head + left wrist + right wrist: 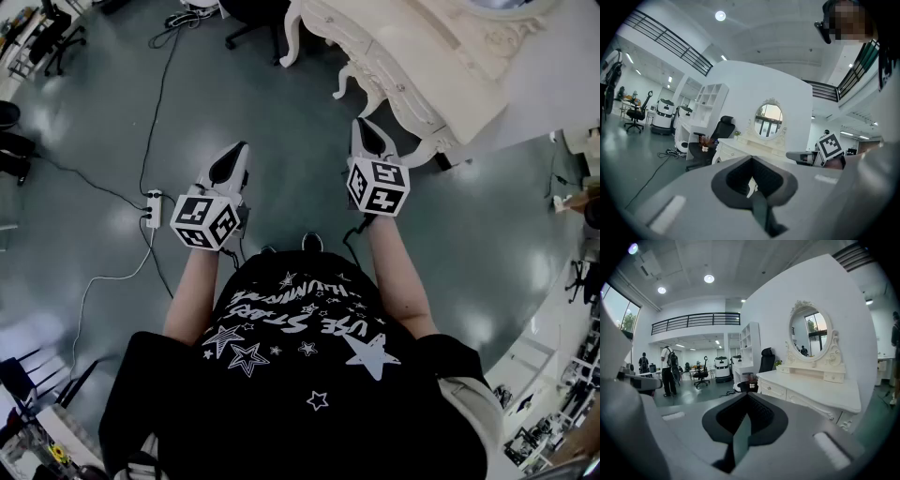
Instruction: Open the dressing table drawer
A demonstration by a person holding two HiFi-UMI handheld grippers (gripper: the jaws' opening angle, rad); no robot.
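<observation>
The cream dressing table [441, 66] with carved legs stands at the upper right of the head view, its drawer fronts [405, 91] facing the floor side. My right gripper [366, 134] is held just short of its near leg, jaws shut on nothing. My left gripper [234, 157] hangs over bare floor further left, also shut and holding nothing. The right gripper view shows the table [811, 390] with its oval mirror [811, 336] and a knobbed drawer [774, 389] closed, beyond my shut right gripper [743, 425]. The left gripper [752, 185] faces the table [745, 149] from a distance.
A white power strip [153, 208] with cables lies on the grey floor at the left. A black office chair [712, 138] stands beside the table's far end, next to a white shelf unit [707, 101]. A person [669, 369] stands far across the hall.
</observation>
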